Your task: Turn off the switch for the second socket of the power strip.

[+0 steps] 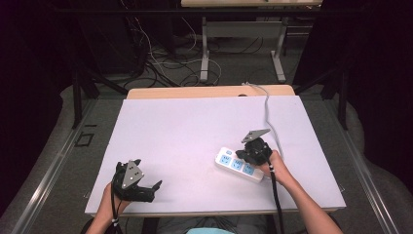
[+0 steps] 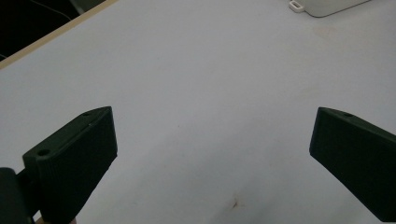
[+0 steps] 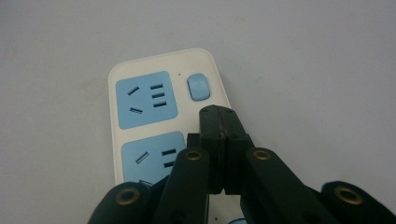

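Note:
A white power strip (image 1: 238,165) with blue socket faces lies on the white table at the right. My right gripper (image 1: 246,152) hovers over it, shut with nothing between its jaws. In the right gripper view its closed tips (image 3: 219,119) sit just below the strip's blue switch (image 3: 199,87), beside the blue sockets of the power strip (image 3: 140,100); whether they touch the strip I cannot tell. My left gripper (image 1: 148,187) rests near the table's front left edge, open and holding nothing. Its wide-apart fingers (image 2: 74,158) frame bare table, with a corner of the power strip (image 2: 327,5) far off.
The strip's grey cable (image 1: 267,109) runs back over the white table (image 1: 185,136) to its far edge. Beyond the table are a desk frame (image 1: 241,41) and loose wires (image 1: 165,66) on the floor. Dark curtains close both sides.

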The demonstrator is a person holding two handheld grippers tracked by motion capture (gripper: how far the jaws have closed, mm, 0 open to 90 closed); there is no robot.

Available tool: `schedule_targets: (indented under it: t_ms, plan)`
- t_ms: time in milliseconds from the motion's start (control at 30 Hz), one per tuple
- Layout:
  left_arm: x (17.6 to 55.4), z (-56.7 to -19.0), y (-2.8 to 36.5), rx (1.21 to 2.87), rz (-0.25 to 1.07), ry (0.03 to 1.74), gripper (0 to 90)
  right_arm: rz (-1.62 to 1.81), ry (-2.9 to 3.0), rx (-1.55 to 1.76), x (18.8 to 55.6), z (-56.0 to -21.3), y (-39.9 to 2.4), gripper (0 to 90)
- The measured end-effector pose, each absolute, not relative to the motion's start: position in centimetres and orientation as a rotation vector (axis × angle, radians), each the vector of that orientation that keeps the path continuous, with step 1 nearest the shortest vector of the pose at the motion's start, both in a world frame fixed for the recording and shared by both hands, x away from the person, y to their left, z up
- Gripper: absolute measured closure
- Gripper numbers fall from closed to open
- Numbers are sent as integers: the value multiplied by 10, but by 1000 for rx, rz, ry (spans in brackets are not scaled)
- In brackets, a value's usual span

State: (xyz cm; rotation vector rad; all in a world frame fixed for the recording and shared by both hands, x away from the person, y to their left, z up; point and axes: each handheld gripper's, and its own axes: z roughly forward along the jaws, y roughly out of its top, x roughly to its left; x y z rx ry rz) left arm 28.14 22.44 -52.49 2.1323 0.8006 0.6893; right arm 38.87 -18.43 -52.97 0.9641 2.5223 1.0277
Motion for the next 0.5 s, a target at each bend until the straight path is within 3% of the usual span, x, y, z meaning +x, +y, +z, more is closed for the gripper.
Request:
schedule_targets:
  t_ms: [500]
  plan:
    - [282,-525,225,2136,688,804,5,1026,2514,984,389,-531,-183,900]
